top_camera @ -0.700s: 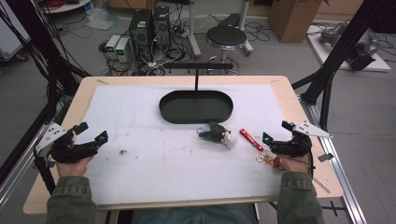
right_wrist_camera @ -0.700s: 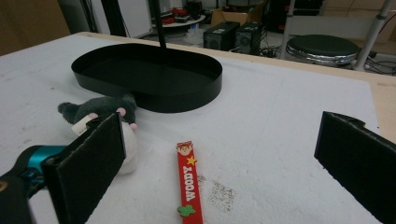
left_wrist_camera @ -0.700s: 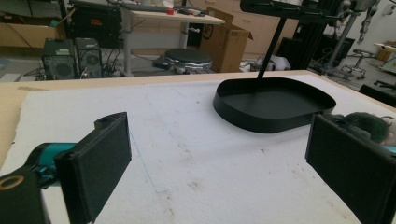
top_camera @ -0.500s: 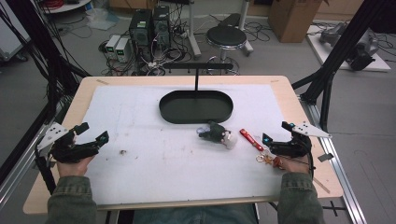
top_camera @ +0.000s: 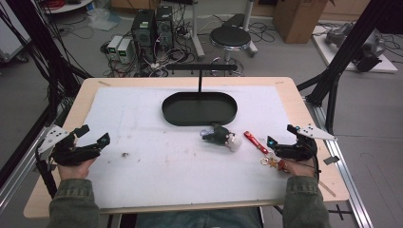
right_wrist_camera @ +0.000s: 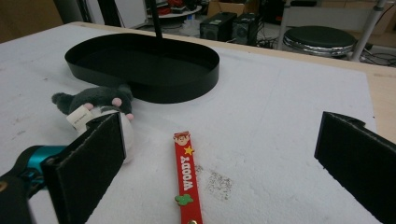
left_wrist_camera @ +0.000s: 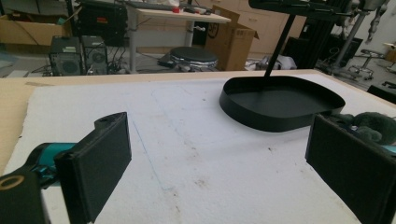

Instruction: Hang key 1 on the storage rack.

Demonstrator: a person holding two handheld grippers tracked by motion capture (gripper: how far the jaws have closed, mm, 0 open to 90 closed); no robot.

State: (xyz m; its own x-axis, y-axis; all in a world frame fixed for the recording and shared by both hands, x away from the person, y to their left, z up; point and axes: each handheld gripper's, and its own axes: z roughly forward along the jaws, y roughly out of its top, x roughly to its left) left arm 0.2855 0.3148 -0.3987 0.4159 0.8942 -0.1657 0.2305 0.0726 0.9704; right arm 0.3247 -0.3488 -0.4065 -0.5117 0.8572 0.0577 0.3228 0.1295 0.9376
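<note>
Overhead, I see the left gripper (top_camera: 90, 136) and right gripper (top_camera: 280, 135) gaping empty, flanking the black tray (top_camera: 172, 114). Just before the tray lies a plush toy (top_camera: 219, 137); my right gripper view reads "WOODY" on the red strap (right_wrist_camera: 187, 175).

Olive sleeves (top_camera: 71, 209) (maybe denim); black hand-held gripper (top_camera: 92, 135), teal joints

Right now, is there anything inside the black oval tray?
Nothing: the black oval tray has a bare floor, with only its post rising at the far edge. The plush toy lies outside, just in front. Its near rim hides little.
</note>
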